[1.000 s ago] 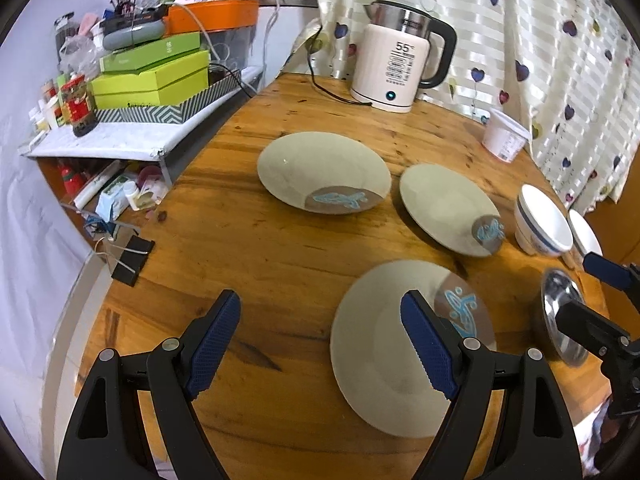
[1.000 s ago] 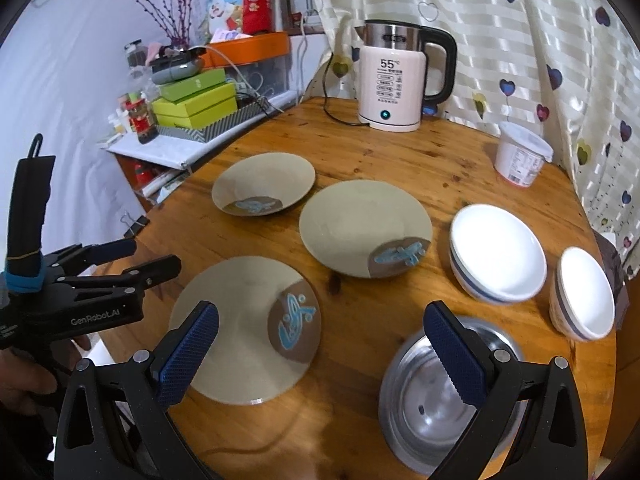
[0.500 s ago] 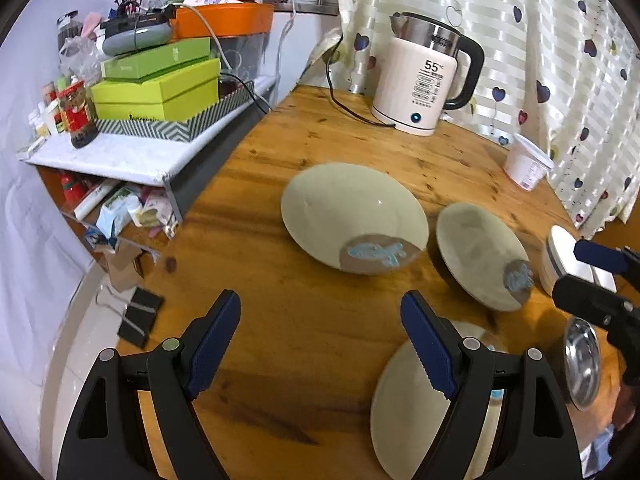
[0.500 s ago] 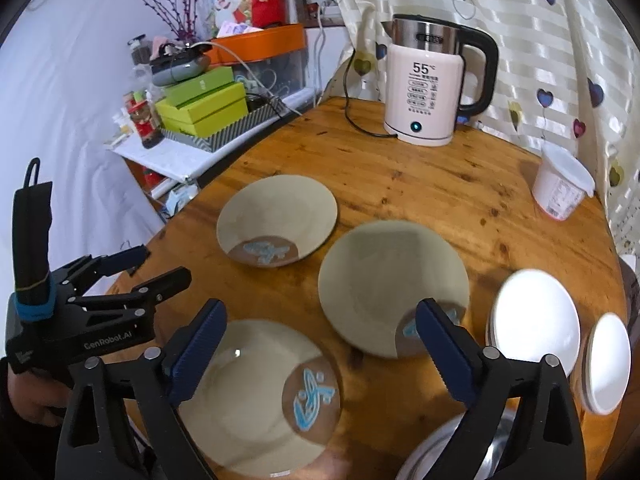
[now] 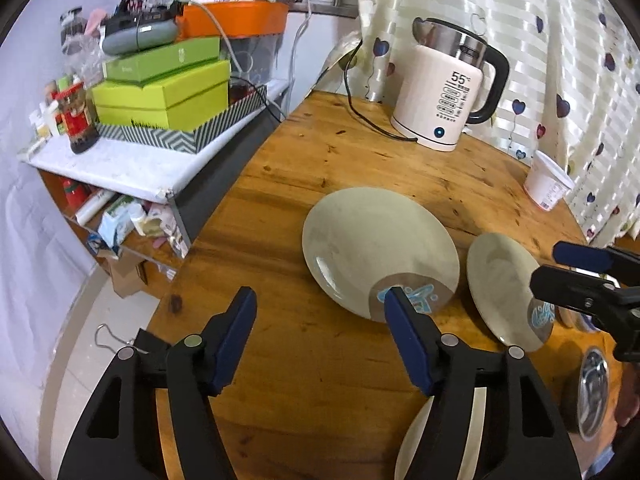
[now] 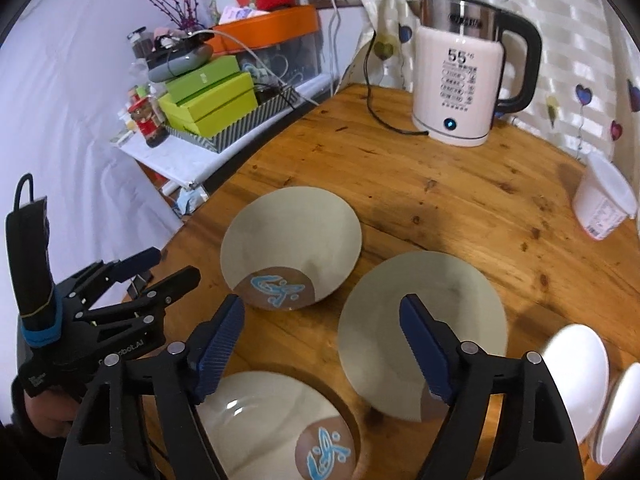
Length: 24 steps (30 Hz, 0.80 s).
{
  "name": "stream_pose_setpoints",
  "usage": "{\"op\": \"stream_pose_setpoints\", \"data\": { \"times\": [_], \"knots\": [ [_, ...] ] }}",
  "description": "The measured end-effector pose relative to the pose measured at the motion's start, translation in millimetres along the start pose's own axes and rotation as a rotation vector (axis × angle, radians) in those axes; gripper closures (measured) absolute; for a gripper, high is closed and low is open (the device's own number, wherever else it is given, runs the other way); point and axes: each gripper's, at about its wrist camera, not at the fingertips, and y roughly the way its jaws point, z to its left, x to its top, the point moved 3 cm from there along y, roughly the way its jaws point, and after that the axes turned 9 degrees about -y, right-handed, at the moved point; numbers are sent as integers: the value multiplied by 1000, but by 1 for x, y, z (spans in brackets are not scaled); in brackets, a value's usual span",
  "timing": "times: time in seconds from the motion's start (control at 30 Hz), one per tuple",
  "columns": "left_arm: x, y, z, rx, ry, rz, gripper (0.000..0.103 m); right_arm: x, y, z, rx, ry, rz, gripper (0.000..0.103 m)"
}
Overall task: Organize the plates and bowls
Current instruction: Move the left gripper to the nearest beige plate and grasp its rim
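Three beige plates with blue fish marks lie on the round wooden table point(image 5: 340, 152): a far plate point(image 5: 376, 248) point(image 6: 292, 240), a middle plate point(image 5: 500, 280) point(image 6: 452, 300) and a near plate point(image 6: 272, 420) point(image 5: 478, 412). Two white bowls point(image 6: 576, 368) point(image 6: 624, 412) sit at the right edge, and a steel bowl point(image 5: 592, 396) lies near the front. My left gripper point(image 5: 320, 320) point(image 6: 172, 266) hangs over bare wood left of the far plate, its jaws closing on nothing. My right gripper point(image 6: 320, 320) point(image 5: 580, 276) hovers above the plates, jaws also closing, nothing between them.
A white electric kettle point(image 6: 460, 88) with its cord stands at the back of the table, a white tub point(image 6: 600, 204) at the back right. A low shelf point(image 5: 120, 160) stacked with green boxes flanks the table's left edge. A heart-patterned curtain hangs behind.
Both grippers have moved towards the far left of the table, so the plates have slid down and right in both views. Both pairs of jaws stand narrower than before.
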Motion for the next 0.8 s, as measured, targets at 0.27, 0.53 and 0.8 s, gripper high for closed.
{"op": "stream_pose_setpoints", "data": {
  "times": [0.27, 0.53, 0.8],
  "knots": [
    [11, 25, 4, -31, -15, 48, 51, 18, 38, -13, 53, 26, 55, 36],
    [20, 46, 9, -47, -43, 83, 51, 26, 76, -31, 73, 64, 108, 44],
    [22, 67, 13, -72, -67, 124, 62, 29, 102, -38, 109, 83, 148, 60]
  ]
}}
